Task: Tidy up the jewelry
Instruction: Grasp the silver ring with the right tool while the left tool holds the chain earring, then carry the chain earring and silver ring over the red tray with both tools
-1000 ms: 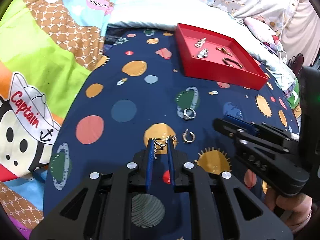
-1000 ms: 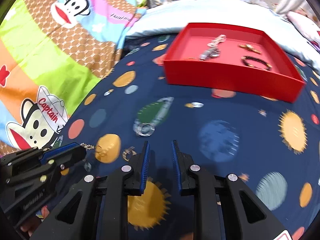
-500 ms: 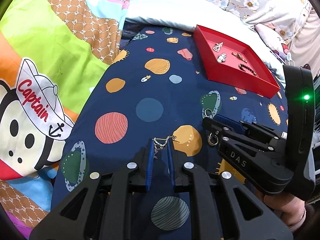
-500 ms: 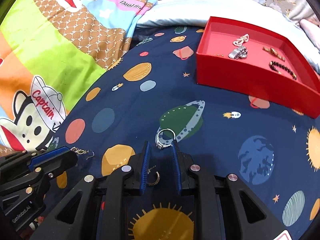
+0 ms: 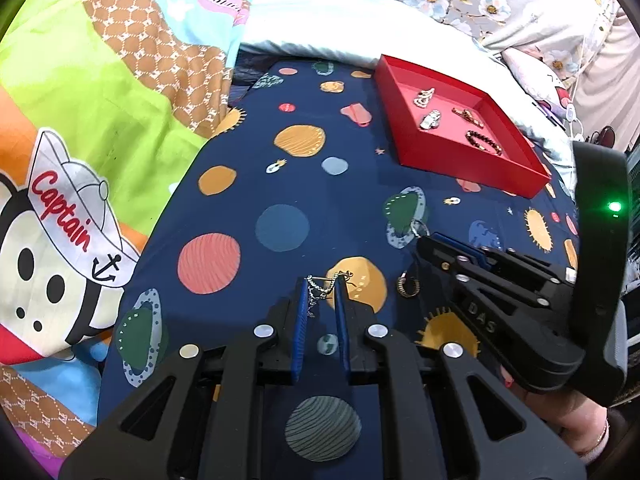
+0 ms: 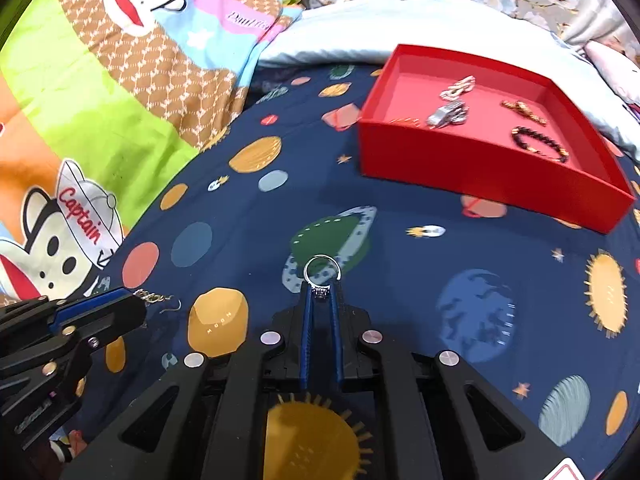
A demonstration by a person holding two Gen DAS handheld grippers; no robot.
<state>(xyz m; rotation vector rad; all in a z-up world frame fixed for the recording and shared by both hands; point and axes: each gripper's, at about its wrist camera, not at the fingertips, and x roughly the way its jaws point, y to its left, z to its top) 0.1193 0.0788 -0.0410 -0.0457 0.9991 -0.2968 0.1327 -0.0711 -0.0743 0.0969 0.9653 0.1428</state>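
Observation:
My left gripper (image 5: 322, 285) is shut on a thin silver chain earring (image 5: 320, 289), held above the navy planet-print cloth; it also shows in the right wrist view (image 6: 154, 298). My right gripper (image 6: 321, 290) is shut on a silver ring (image 6: 322, 270) that sticks out past its tips; the ring also shows in the left wrist view (image 5: 418, 227). A gold hoop earring (image 5: 408, 286) lies on the cloth between the two grippers. A red tray (image 6: 472, 160) at the far right holds several jewelry pieces, among them a dark bead bracelet (image 6: 540, 144).
A colourful cartoon-monkey blanket (image 5: 80, 140) rises along the left. A white pillow (image 6: 360, 36) and floral bedding lie behind the tray. The cloth (image 6: 400, 220) between my grippers and the tray is flat.
My right gripper has moved forward over the ring and shut on it. The gold hoop has dropped out of the right wrist view. My left gripper still holds the chain earring.

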